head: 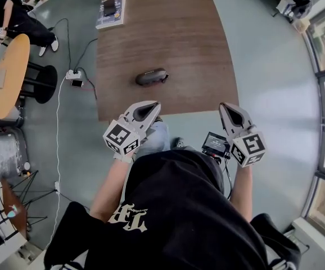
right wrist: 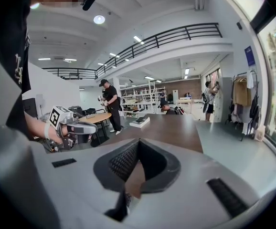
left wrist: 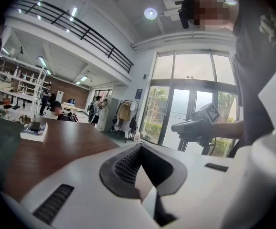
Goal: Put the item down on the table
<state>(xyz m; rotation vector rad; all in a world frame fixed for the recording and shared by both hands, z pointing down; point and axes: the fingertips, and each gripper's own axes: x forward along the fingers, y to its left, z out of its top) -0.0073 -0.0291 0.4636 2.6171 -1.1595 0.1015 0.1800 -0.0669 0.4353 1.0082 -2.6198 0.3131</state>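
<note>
A dark oblong pouch (head: 151,76) lies on the brown table (head: 190,44), a little in from its near edge and left of centre. Neither gripper touches it. My left gripper (head: 151,107) hovers just short of the near edge, below the pouch, jaws shut with nothing in them. My right gripper (head: 225,107) is level with it near the table's right corner, also shut and empty. In the left gripper view the closed jaws (left wrist: 143,175) fill the foreground and the right gripper (left wrist: 195,125) shows beyond. The right gripper view shows its own closed jaws (right wrist: 133,173) and the left gripper (right wrist: 73,127).
A book (head: 111,11) lies at the table's far left end. A round wooden table (head: 8,75) with a black stool stands to the left, with a power strip (head: 72,75) and cables on the floor. People stand in the background. Windows run along the right.
</note>
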